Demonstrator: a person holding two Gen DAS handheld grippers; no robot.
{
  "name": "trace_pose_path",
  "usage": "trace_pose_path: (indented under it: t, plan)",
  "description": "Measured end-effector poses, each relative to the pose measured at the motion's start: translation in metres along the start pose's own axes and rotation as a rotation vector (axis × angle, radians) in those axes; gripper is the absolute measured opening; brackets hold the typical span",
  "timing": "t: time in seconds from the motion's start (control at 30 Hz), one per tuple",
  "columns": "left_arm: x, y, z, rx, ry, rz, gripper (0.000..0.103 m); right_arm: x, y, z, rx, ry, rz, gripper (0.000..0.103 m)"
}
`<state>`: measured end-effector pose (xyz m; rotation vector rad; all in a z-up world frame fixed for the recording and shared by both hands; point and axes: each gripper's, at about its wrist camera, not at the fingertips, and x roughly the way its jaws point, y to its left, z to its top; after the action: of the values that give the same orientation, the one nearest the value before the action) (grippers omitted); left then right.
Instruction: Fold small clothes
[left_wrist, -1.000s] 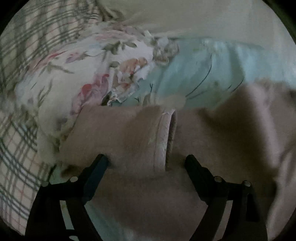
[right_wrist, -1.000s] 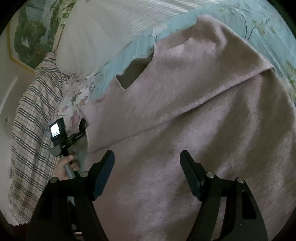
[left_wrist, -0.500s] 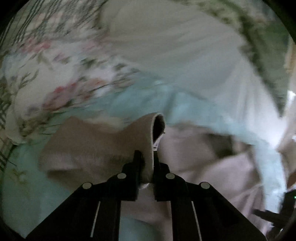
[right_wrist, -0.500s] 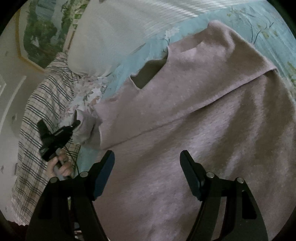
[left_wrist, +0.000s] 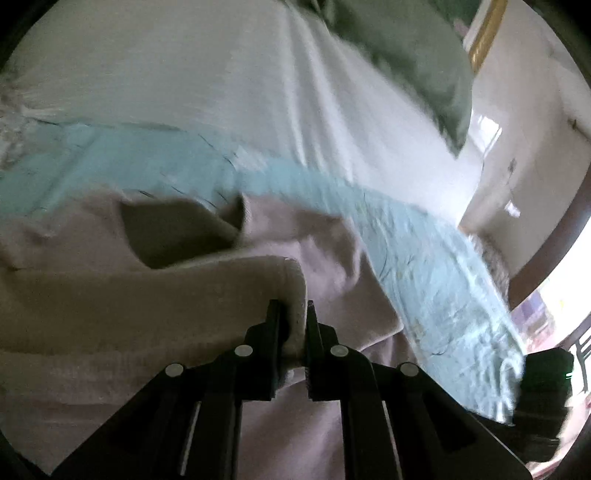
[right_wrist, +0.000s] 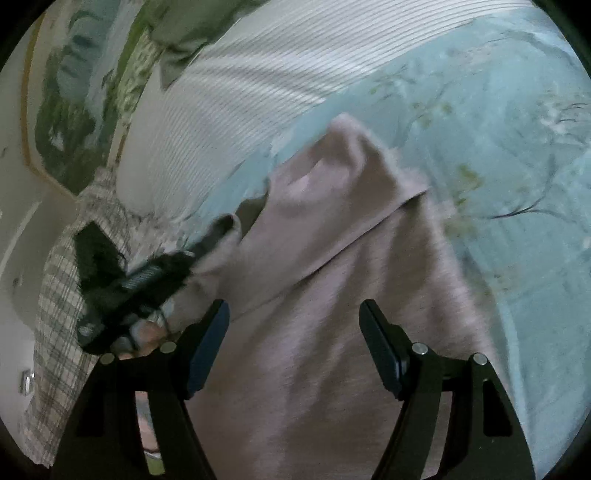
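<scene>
A dusty-pink sweater (right_wrist: 332, 295) lies spread on a light-blue floral bedspread (right_wrist: 498, 129). My left gripper (left_wrist: 290, 310) is shut on the sweater's sleeve cuff (left_wrist: 295, 280) and carries it over the sweater's body, past the dark neck opening (left_wrist: 166, 236). The right wrist view shows that left gripper (right_wrist: 188, 254), blurred, with the sleeve trailing from its tip over the sweater's left part. My right gripper (right_wrist: 293, 317) hovers open above the sweater's lower body with nothing between its fingers.
A white ribbed pillow (right_wrist: 240, 92) lies beyond the sweater, with a green pillow (left_wrist: 406, 55) behind it. A plaid cloth (right_wrist: 62, 295) hangs at the bed's left side. A framed picture (right_wrist: 62, 110) is on the wall. A hand (right_wrist: 147, 332) holds the left gripper.
My left gripper closed on the sleeve cuff, then lifted and swung it across over the sweater toward the neck. The right gripper stayed open and shifted slightly above the sweater.
</scene>
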<state>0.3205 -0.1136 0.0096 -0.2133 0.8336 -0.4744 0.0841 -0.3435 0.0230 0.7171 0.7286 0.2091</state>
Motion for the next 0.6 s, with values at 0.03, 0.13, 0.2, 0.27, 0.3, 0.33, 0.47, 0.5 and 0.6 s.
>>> trace_pose_path:
  t: [0.03, 0.13, 0.2, 0.27, 0.3, 0.33, 0.47, 0.5, 0.6]
  plan:
    - [0.017, -0.007, -0.003, 0.014, 0.016, 0.023, 0.009, -0.003, -0.005, 0.003, 0.008, -0.01, -0.007, 0.074]
    - [0.05, -0.009, -0.012, 0.018, 0.065, 0.043, 0.012, -0.006, -0.013, 0.011, 0.021, -0.02, -0.021, 0.074]
    - [0.061, -0.006, -0.02, 0.025, 0.097, 0.049, 0.016, -0.004, -0.014, 0.014, 0.026, -0.019, -0.018, 0.074]
    - [0.06, 0.0, -0.026, 0.022, 0.111, 0.045, 0.026, 0.0, -0.011, 0.018, 0.018, -0.009, -0.014, 0.074]
    - [0.055, 0.004, -0.029, 0.022, 0.112, 0.045, 0.038, 0.004, -0.009, 0.02, 0.011, -0.001, -0.014, 0.074]
    - [0.046, 0.006, -0.031, 0.021, 0.112, 0.055, 0.045, 0.008, -0.007, 0.021, 0.003, 0.01, -0.013, 0.074]
    - [-0.011, 0.031, -0.055, 0.023, 0.05, 0.098, 0.059, 0.032, 0.007, 0.027, -0.041, 0.06, 0.002, 0.074]
    - [-0.024, 0.039, -0.061, 0.018, 0.033, 0.117, 0.06, 0.041, 0.011, 0.029, -0.056, 0.075, 0.004, 0.074]
    - [-0.07, 0.086, -0.08, -0.064, -0.039, 0.253, 0.062, 0.064, 0.02, 0.036, -0.089, 0.109, 0.009, 0.074]
